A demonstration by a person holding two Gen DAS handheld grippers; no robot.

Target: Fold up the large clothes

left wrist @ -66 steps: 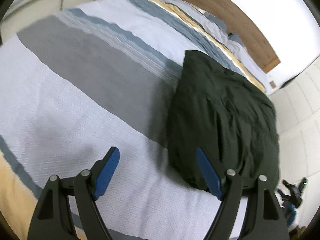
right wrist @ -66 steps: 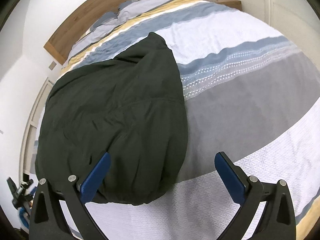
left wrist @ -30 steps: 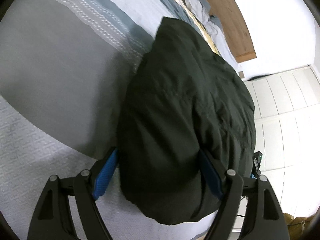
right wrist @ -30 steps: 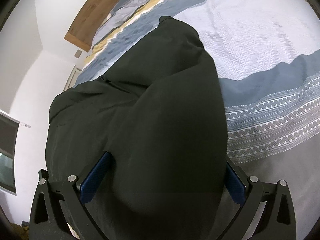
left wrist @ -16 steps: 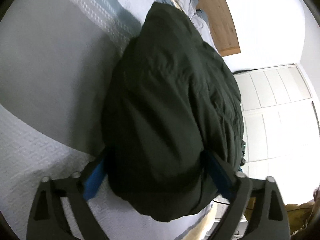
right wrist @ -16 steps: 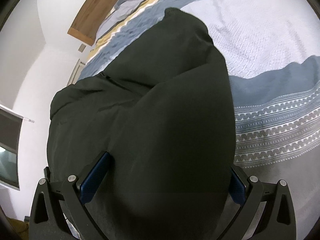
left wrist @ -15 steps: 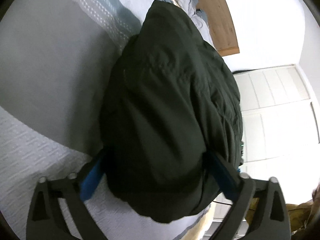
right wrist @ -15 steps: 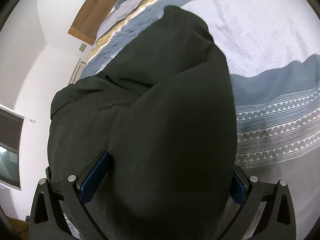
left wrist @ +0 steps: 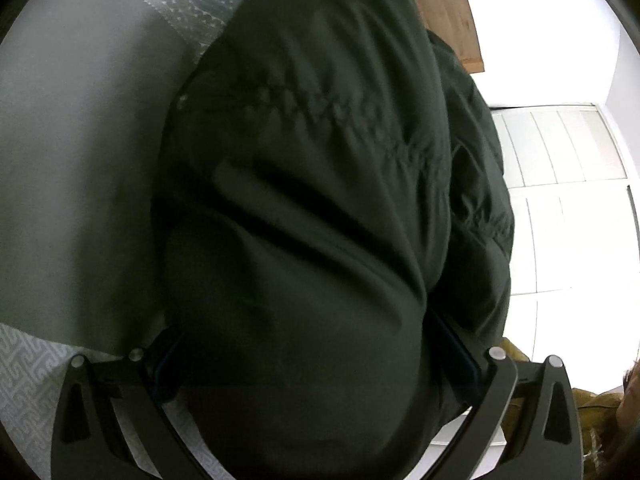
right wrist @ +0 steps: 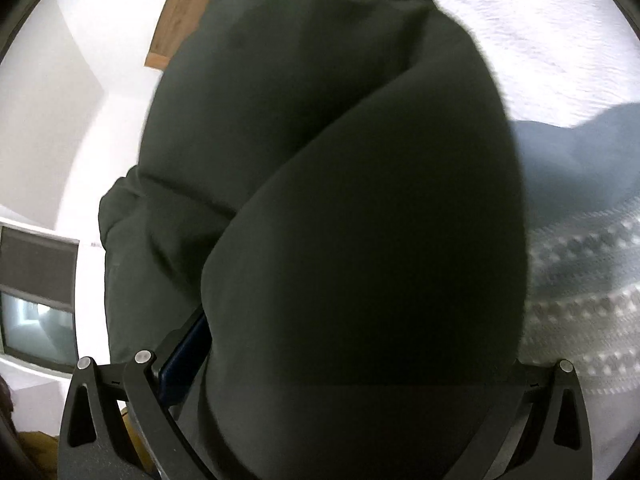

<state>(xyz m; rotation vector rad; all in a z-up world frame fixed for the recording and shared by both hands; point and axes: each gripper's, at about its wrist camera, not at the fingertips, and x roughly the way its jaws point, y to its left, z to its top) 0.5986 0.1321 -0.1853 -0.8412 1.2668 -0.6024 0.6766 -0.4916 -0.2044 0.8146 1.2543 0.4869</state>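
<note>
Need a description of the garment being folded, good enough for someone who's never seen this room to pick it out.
Start at the bed with the striped bedspread and wooden headboard. On it lies a bulky dark green jacket, bunched between both grippers' spread fingers. It is the only dark, puffy item against the pale grey, white and blue cover.

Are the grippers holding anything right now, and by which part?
Cannot tell. The near end of the dark green jacket bulges between both wide-spread grippers, left and right, hiding their pads.

There is one big dark green coat point(left wrist: 320, 200) on one bed point(left wrist: 72, 160). Two grippers are by the coat: the left gripper point(left wrist: 312, 364) and the right gripper point(right wrist: 344, 356). One wooden headboard point(left wrist: 448, 12) stands behind the coat.
</note>
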